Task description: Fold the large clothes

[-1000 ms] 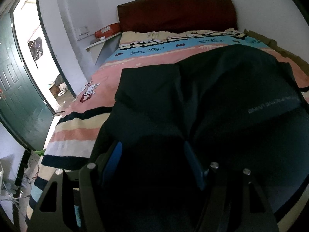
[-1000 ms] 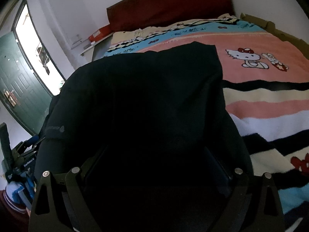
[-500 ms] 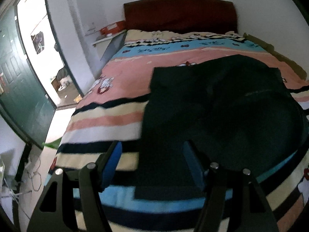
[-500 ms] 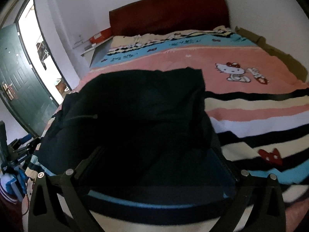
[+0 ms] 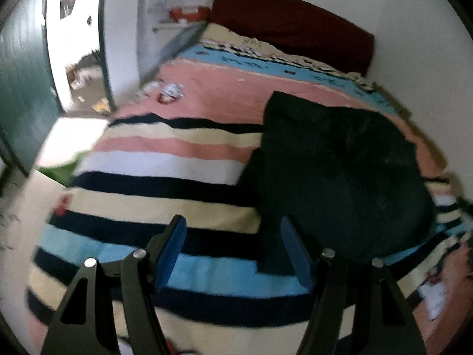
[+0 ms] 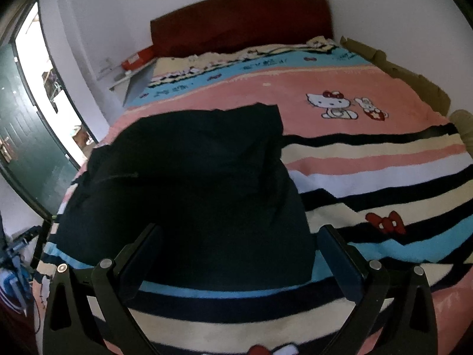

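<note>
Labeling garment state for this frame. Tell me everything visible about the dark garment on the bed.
The dark garment is black or very dark navy, a soft matte fabric, lying in a folded, roughly rectangular heap with rumpled creases and a faint pale line near its left side. It rests on the striped cartoon-print blanket, near the foot of the bed, toward the door side. The far edge is fairly straight and the near edge sits on the blue stripe. Both the left tongs and right tongs are open and apart from it; nothing grips it.
</note>
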Motion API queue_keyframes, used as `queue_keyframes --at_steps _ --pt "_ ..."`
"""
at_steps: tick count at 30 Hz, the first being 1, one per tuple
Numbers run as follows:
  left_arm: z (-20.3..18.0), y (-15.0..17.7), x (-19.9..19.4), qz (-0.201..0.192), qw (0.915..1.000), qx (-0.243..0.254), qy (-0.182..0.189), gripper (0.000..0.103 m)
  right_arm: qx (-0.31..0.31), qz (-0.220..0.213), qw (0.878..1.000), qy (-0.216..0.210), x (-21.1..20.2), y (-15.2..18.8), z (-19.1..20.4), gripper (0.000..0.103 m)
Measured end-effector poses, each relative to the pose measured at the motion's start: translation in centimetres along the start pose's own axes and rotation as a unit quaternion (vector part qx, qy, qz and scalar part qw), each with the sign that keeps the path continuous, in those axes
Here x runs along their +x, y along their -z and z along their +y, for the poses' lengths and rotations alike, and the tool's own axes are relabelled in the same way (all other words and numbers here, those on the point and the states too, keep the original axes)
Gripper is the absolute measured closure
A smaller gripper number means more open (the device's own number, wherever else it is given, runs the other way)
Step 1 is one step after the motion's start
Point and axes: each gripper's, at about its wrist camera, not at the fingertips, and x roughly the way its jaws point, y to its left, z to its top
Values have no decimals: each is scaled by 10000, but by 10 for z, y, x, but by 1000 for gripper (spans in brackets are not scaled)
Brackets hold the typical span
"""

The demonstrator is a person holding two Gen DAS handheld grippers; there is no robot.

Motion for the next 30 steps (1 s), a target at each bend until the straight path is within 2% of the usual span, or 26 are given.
queue_keyframes --at_steps 2,5,8,10,13,14,15,18,22,23,24,26,28,30 --pt "2 -9 17 159 9989 -211 393 38 52 61 10000 12 12 -4 -8 1" --pt "1 -24 49 419 9918 -553 1069 38 129 258 9996 -8 35 -11 -23 1" --pt "-2 -34 81 665 9839 -780 1461 38 214 549 9980 -247 60 -17 -39 1" --pt "-5 -39 103 864 9788 -866 1644 38 306 759 9949 -592 77 -21 -49 1" --pt "-12 -46 132 1174 9688 -854 2008 38 352 1068 9898 -869 107 -25 -63 1" --pt "-12 -48 141 1295 9649 -855 2117 35 384 1151 9879 -964 115 -25 -67 1" --pt "-10 -49 151 1400 9616 -875 2190 26 443 1249 9852 -1088 125 -26 -72 1" --pt "-7 -47 171 1630 9551 -835 2331 16 632 1647 9735 -1454 157 -22 -84 1" --pt "-3 -37 192 1821 9375 -1105 2752 9 1017 2015 9510 -2112 193 -11 -91 1" --pt "-2 -33 196 1861 9292 -1315 2910 8 1026 2047 9480 -2212 197 -9 -89 1" --pt "-1 -32 198 1882 9246 -1438 2983 8 1025 2052 9434 -2396 200 -7 -85 1" --pt "-6 -28 200 1947 9057 -1630 3394 6 1050 2029 9378 -2614 203 -5 -84 1" --pt "-14 -23 202 1984 8958 -1637 3625 3 1090 2060 9334 -2729 206 -3 -86 1" --pt "-23 -19 206 2031 8928 -1647 3669 0 1082 2052 9329 -2755 208 0 -85 1"
